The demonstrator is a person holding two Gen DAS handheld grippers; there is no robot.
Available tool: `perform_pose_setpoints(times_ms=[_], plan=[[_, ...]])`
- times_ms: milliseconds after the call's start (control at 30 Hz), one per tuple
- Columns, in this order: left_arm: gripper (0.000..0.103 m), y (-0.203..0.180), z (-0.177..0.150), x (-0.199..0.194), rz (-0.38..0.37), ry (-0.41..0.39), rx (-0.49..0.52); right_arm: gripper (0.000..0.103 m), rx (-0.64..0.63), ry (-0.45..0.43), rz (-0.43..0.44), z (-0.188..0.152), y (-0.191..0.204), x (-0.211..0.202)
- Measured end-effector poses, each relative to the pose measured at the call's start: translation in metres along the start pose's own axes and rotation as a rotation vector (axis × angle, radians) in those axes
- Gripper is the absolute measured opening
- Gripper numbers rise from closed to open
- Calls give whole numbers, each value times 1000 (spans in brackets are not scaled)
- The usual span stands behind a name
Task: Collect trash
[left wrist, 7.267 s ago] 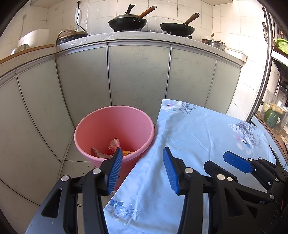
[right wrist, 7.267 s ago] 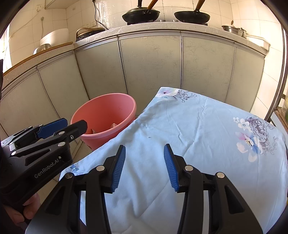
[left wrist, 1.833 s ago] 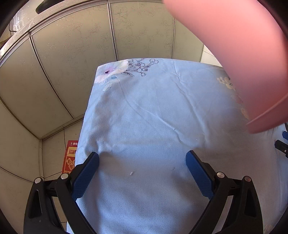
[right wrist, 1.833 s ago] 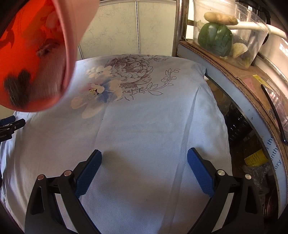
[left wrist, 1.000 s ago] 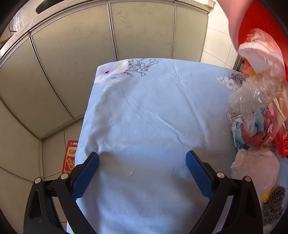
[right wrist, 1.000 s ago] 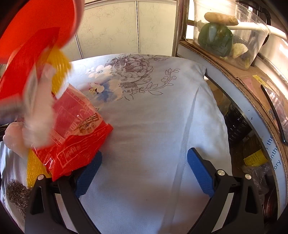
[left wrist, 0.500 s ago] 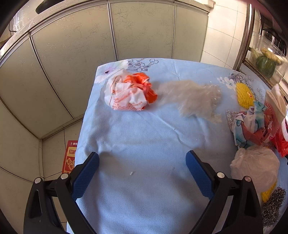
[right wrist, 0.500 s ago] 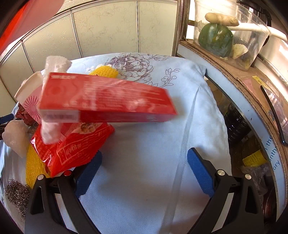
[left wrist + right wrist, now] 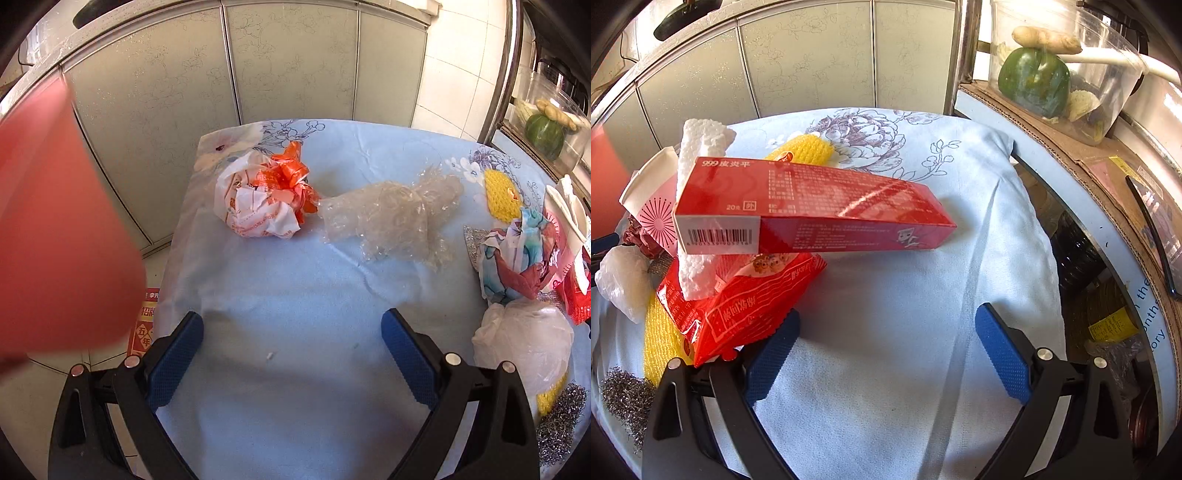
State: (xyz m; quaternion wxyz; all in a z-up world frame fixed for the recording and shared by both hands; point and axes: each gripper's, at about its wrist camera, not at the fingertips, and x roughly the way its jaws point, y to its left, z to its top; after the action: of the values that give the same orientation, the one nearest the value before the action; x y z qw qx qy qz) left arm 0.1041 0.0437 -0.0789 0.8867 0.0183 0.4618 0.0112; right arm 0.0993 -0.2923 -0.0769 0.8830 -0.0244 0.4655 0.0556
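Both tongs released, empty: left tongs (image 9: 291,347), right tongs (image 9: 886,343). Red box (image 9: 812,210) atop red wrapper (image 9: 738,306), left on surface (image 9: 886,295). Orange-white bag (image 9: 264,199) far.

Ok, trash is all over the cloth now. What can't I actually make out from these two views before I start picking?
- Pink bucket: left wrist view, motion-blurred and cut by the frame edge; its inside is unseen.
- Steel wool: left wrist view, cut by the fisheye rim.
- Pile under the long red box: right wrist view, the box and the red snack bag cover what lies beneath.
- Table's near edge: hidden behind the open left gripper and open right gripper.
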Motion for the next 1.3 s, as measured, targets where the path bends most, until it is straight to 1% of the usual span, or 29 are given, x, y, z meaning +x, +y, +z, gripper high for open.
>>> perform_pose_setpoints(times_ms=[1000,1100,1300], plan=[[95,0,0,0,0,0,0,96,-1,0,-2,0,1,1],[95,0,0,0,0,0,0,96,-3,4,-8,0,1,1],[96,0,0,0,1,0,0,96,39,29,-35,-1,-1,-2]])
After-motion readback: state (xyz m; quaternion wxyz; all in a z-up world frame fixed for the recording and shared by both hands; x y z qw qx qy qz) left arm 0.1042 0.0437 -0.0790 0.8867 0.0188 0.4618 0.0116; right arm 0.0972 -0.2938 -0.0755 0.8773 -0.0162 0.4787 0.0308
